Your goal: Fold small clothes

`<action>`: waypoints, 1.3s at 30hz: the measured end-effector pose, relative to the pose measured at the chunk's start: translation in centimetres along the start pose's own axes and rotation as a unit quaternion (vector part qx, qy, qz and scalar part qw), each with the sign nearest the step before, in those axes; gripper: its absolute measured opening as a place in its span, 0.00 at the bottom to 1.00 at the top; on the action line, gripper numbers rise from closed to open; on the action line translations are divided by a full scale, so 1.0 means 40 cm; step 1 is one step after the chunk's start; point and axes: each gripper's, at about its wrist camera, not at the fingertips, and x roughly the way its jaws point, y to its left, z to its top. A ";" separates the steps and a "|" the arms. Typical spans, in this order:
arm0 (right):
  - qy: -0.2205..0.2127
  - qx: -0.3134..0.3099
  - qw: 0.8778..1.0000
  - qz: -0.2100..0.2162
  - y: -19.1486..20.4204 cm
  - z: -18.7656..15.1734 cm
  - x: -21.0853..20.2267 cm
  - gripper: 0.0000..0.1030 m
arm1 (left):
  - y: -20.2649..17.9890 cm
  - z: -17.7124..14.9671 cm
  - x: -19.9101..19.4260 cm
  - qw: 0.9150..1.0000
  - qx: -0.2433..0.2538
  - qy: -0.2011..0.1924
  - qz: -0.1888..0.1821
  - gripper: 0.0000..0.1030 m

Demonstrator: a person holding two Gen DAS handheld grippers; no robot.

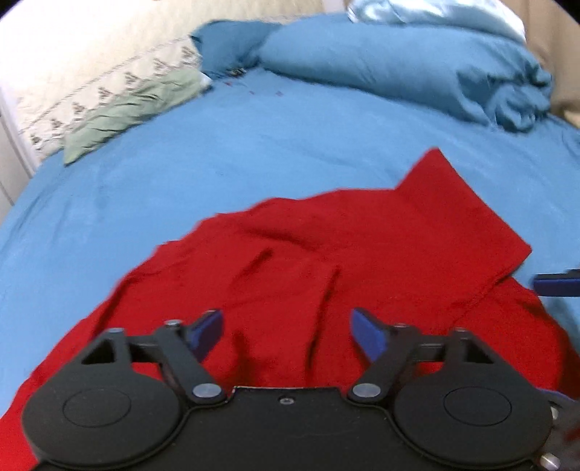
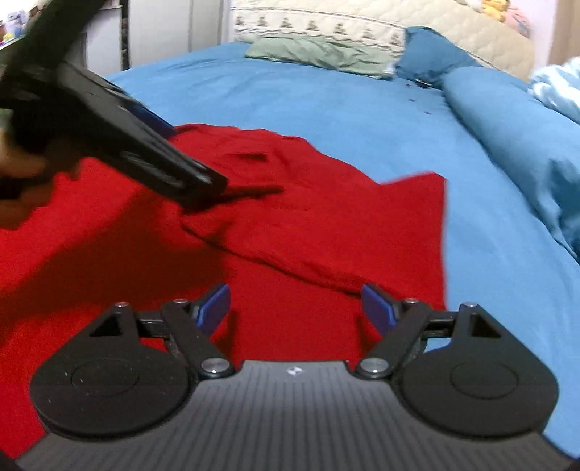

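A red garment (image 1: 326, 261) lies spread and wrinkled on the blue bed sheet (image 1: 217, 152), with one part folded over toward the far right. My left gripper (image 1: 286, 326) is open and empty just above the garment's near part. My right gripper (image 2: 295, 300) is open and empty above the garment (image 2: 308, 224) near its right edge. The left gripper's black body (image 2: 119, 123) shows at the left of the right wrist view, over the garment. One blue finger of the right gripper (image 1: 558, 284) shows at the right edge of the left wrist view.
A rolled blue duvet (image 1: 398, 61) lies along the far side of the bed. A green cloth (image 1: 119, 112) and a patterned cream quilt (image 1: 90, 90) sit at the far left. A light blue satin pillow (image 1: 417, 14) is behind the duvet.
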 end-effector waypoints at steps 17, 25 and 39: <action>-0.017 0.128 0.991 0.021 -0.099 -0.056 -0.046 0.93 | 0.199 -0.110 -0.055 0.967 -0.238 -0.062 0.060 0.05; -0.005 0.137 0.990 0.017 -0.107 -0.065 -0.039 0.93 | 0.251 -0.266 -0.033 0.946 -0.318 -0.064 -0.005 0.44; 0.012 0.036 0.996 -0.087 -0.085 -0.055 0.071 1.00 | 0.352 -0.232 -0.145 0.926 -0.317 -0.177 0.099 0.06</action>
